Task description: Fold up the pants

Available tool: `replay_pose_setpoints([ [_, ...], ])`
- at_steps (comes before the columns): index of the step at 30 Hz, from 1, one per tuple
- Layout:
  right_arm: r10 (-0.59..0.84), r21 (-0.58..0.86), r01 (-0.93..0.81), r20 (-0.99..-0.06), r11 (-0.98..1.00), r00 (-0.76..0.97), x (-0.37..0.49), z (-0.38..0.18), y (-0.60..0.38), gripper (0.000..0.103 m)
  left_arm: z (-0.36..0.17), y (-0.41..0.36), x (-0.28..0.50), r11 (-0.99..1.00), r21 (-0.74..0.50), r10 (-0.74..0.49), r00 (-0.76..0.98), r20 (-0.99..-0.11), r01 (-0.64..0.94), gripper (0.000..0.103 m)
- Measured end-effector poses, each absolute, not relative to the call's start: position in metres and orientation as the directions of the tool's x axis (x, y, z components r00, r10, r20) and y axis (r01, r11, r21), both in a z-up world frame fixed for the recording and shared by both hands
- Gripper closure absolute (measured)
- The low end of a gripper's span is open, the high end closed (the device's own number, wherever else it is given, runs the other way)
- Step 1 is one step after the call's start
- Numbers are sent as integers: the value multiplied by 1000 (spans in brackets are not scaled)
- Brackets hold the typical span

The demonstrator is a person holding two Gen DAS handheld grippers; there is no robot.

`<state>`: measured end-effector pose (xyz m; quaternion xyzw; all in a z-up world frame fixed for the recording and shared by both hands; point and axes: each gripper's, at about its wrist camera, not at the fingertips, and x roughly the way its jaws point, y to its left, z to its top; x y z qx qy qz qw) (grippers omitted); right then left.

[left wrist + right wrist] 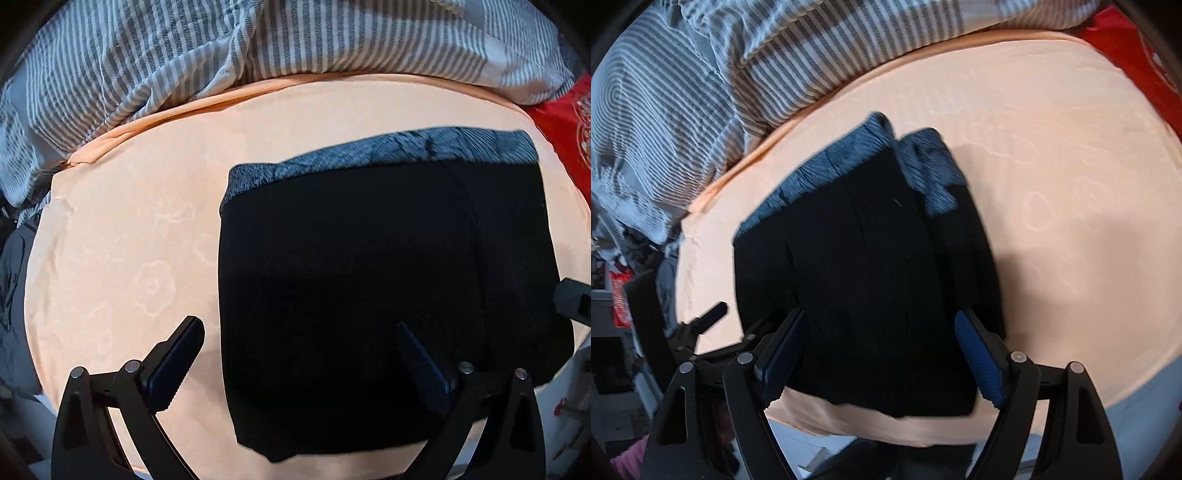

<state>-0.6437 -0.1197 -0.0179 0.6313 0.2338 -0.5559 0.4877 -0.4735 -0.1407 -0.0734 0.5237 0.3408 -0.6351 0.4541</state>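
While both grippers hang over a bed, the black pants (369,288) lie folded into a compact, roughly square bundle on a peach-coloured sheet (122,240). A blue-grey ribbed waistband (388,149) shows along the bundle's far edge.

From the left wrist camera, the left gripper (299,336) has its jaws spread wide apart and holds nothing. 1 finger sits over bare sheet, just beside the bundle's left edge; the other sits over the black cloth. Whether either touches the surface cannot be told. A dark piece of the right gripper (574,299) enters at the right edge of that view.

From the right wrist camera, the right gripper (879,332) also has its jaws wide apart, 1 finger at each side of the near part of the pants (857,280), with blue ridged pads (979,365) facing inward. It grips nothing.

A grey-and-white striped duvet (184,55) is bunched along the far side of the bed, and a red cloth (561,129) lies at the far right.
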Motion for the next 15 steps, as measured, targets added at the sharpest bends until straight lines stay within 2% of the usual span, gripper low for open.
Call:
replay_pose_setpoints([
  [9,-114,186,890,-982,-417,152,-646,-40,-115,19,-72,-128,-474,-363,60,-211,-19,-977,930,0],
  [12,-104,167,902,-985,-398,137,-646,-48,-120,9,-75,-132,-474,-362,63,-211,-16,-977,930,0],
  [15,-104,156,909,-987,-387,125,-647,-46,-121,8,-74,-131,-474,-365,66,-215,-15,-976,929,0],
])
